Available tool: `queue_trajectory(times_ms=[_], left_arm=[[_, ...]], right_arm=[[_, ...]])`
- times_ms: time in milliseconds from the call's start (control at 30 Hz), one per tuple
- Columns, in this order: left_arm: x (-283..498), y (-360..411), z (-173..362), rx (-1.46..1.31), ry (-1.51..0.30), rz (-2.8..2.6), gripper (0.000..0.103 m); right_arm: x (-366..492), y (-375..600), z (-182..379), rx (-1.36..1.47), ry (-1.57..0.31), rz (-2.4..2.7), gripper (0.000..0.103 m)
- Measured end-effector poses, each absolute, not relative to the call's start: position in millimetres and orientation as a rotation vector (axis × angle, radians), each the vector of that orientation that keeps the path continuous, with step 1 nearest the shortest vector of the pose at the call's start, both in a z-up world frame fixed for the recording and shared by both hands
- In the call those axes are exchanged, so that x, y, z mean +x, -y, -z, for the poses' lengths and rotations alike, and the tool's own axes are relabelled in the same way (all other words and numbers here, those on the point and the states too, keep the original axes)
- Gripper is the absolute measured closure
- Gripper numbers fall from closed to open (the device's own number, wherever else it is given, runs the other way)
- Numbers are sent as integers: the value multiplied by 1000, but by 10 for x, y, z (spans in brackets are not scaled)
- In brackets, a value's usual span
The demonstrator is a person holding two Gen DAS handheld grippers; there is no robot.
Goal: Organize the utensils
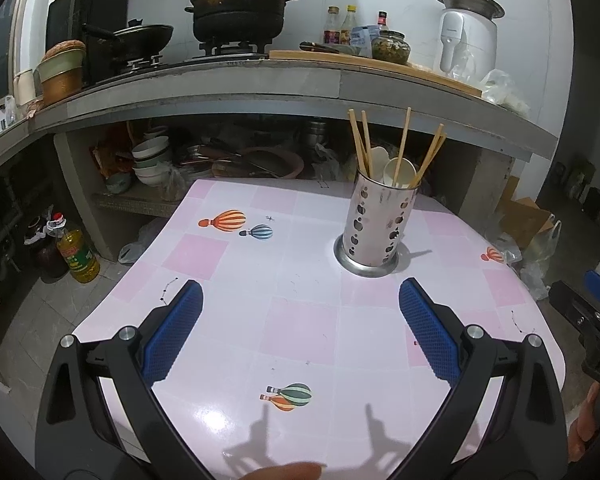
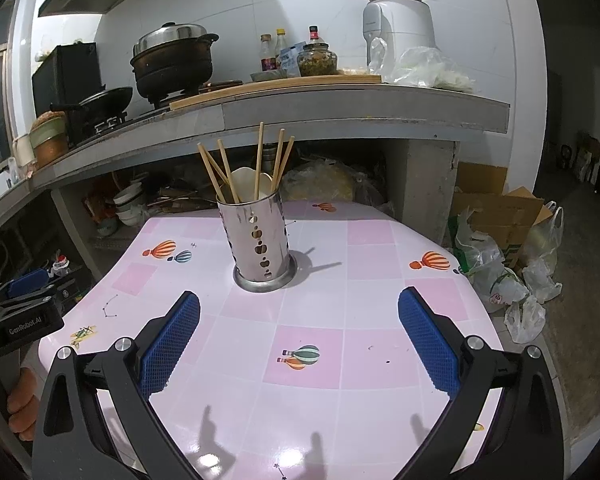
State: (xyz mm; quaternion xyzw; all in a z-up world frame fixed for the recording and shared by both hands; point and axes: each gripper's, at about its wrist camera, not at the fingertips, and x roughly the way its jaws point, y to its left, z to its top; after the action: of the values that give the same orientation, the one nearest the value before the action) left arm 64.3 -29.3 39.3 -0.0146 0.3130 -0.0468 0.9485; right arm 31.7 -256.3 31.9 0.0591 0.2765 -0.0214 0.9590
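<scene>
A perforated steel utensil holder [image 1: 374, 224] stands upright on the pink checked table [image 1: 300, 320]. It holds several wooden chopsticks [image 1: 360, 140] and white spoons [image 1: 398, 170]. The holder also shows in the right wrist view [image 2: 260, 240], with the chopsticks [image 2: 258, 160] standing in it. My left gripper [image 1: 300, 300] is open and empty, above the table, short of the holder and to its left. My right gripper [image 2: 299, 304] is open and empty, short of the holder and to its right. Each gripper sees part of the other at its frame edge.
A concrete counter [image 1: 260, 88] behind the table carries a big pot [image 1: 240, 4], a wok, bottles, a jar and a white appliance [image 1: 466, 36]. Bowls [image 1: 152, 160] are stacked under it. An oil bottle [image 1: 76, 254] stands on the floor left; bags [image 2: 496, 272] and boxes lie right.
</scene>
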Motion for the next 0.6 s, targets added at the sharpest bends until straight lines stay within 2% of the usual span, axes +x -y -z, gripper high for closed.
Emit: queue_trajectory(times_ms=[600], left_arm=[[620, 317, -379, -28, -641, 114, 8]], right_arm=[[319, 2561, -329, 118, -560, 43, 6]])
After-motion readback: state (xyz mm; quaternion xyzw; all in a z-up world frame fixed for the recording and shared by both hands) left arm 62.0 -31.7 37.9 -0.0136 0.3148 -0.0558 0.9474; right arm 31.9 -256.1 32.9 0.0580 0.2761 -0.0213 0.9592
